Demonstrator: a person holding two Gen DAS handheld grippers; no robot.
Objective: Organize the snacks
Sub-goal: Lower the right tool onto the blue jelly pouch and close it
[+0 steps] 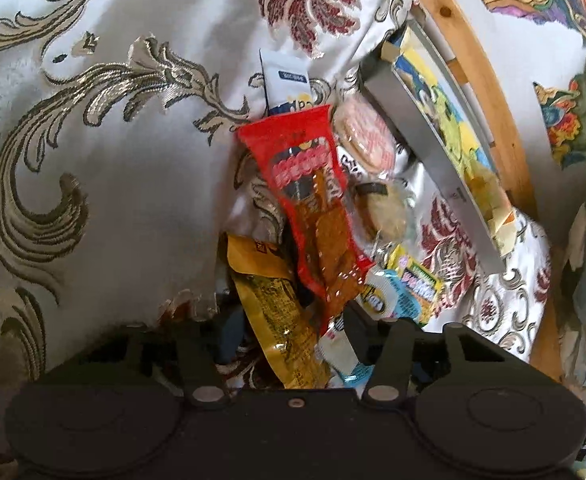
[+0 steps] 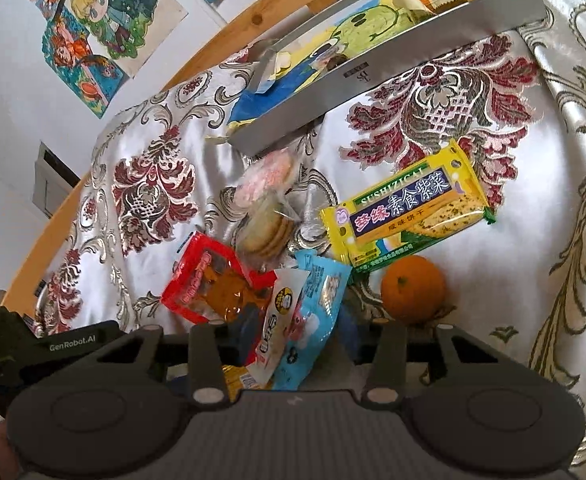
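- Left claw [image 1: 293, 344] pinches the red packet [image 1: 313, 200]; right claw [image 2: 297, 344] pinches the blue packet [image 2: 317, 312].
- Tray [image 2: 373, 76] at twelve o'clock holds few snacks; most remain loose.

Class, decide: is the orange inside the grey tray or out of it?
Out. The orange sits on the patterned cloth, apart from the grey tray.

Snack packets heap together: a red pouch [image 1: 313, 200], yellow seaweed-cracker pack [image 2: 407, 212], blue packet [image 2: 313, 312] and orange [image 2: 413, 290].
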